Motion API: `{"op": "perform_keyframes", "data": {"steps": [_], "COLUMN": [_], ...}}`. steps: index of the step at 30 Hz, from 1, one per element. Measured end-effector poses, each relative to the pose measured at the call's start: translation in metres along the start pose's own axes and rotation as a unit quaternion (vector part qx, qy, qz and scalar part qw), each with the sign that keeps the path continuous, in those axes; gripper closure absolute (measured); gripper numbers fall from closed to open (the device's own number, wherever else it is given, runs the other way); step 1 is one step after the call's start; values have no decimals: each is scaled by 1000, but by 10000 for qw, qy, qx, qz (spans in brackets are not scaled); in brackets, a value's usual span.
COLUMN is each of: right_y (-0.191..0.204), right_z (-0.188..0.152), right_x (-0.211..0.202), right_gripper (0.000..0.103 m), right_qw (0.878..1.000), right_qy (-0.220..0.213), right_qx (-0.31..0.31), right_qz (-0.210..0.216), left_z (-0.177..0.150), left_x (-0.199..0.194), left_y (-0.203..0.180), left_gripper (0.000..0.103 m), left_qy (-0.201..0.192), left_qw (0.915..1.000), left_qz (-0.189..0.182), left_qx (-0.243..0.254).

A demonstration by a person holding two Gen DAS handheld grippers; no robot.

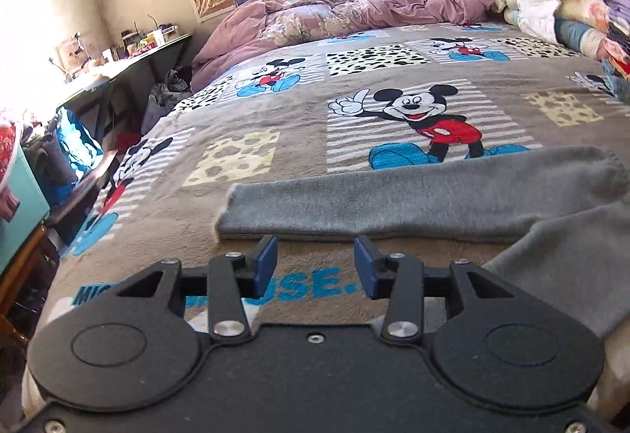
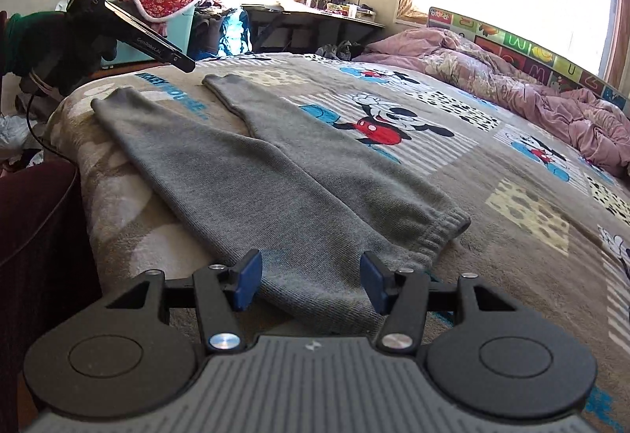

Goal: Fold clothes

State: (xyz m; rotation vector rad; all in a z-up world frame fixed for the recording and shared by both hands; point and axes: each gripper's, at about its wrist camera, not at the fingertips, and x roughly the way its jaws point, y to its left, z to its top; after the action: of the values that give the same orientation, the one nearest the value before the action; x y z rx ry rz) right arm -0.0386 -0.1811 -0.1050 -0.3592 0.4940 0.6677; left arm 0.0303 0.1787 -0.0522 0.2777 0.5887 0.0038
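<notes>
Left wrist view: the left gripper (image 1: 315, 265), jaws wide apart and empty, hangs just short of a trouser leg's hem on the blanket (image 1: 283, 110). Right wrist view: the right gripper (image 2: 311, 281), equally agape and empty-handed, straddles the waistband end of grey trousers (image 2: 252, 177) spread along the bed's near edge.

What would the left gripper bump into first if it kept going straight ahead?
Probably the grey trouser leg lying across the blanket, just past the open left gripper. The exact height is hard to judge.

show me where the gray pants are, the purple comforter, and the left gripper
gray pants (image 2: 299, 173), right wrist view, middle of the far leg.
purple comforter (image 1: 334, 13), left wrist view, crumpled middle near the headboard.
left gripper (image 1: 315, 265), left wrist view, midway between its open blue-padded fingertips.
</notes>
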Motion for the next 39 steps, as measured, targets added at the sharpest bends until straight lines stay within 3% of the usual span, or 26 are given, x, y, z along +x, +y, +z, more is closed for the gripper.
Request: {"op": "perform_keyframes", "data": {"steps": [6,12,19,21,23,30,35,39], "right_y": [16,30,44,40,36,37,39,34], "right_z": [-6,-16,-26,-29,-31,-37,-42,-41], "right_x": [-8,-8,-2,8,15,7,14,16], "right_gripper": [47,47,47,47,49,51,50,52], "right_qw": [9980,9911,9726,9732,9747,9710,9626,9648], "right_qy": [8,136,96,380,576,377,287,224], "right_qx": [-615,-1270,-2208,-2185,-2099,-2236,-2559,-2489], "right_qz": [-133,-386,-715,-611,-515,-760,-848,-823], "left_z": [-41,-73,-104,-109,-114,-129,-135,-135], "left_x": [-32,-43,-48,-46,-43,-36,-27,-20], "left_y": [0,1,-5,-7,-9,-4,4,11], "left_gripper": [57,49,39,39,39,40,50,61], "left_qy": [138,336,452,424,398,407,465,482], "left_qw": [9949,9869,9728,9699,9666,9519,9428,9396], "left_qz": [285,327,615,638,679,933,1009,1038], "left_qx": [954,1547,2187,2310,2439,2889,3143,3226]}}
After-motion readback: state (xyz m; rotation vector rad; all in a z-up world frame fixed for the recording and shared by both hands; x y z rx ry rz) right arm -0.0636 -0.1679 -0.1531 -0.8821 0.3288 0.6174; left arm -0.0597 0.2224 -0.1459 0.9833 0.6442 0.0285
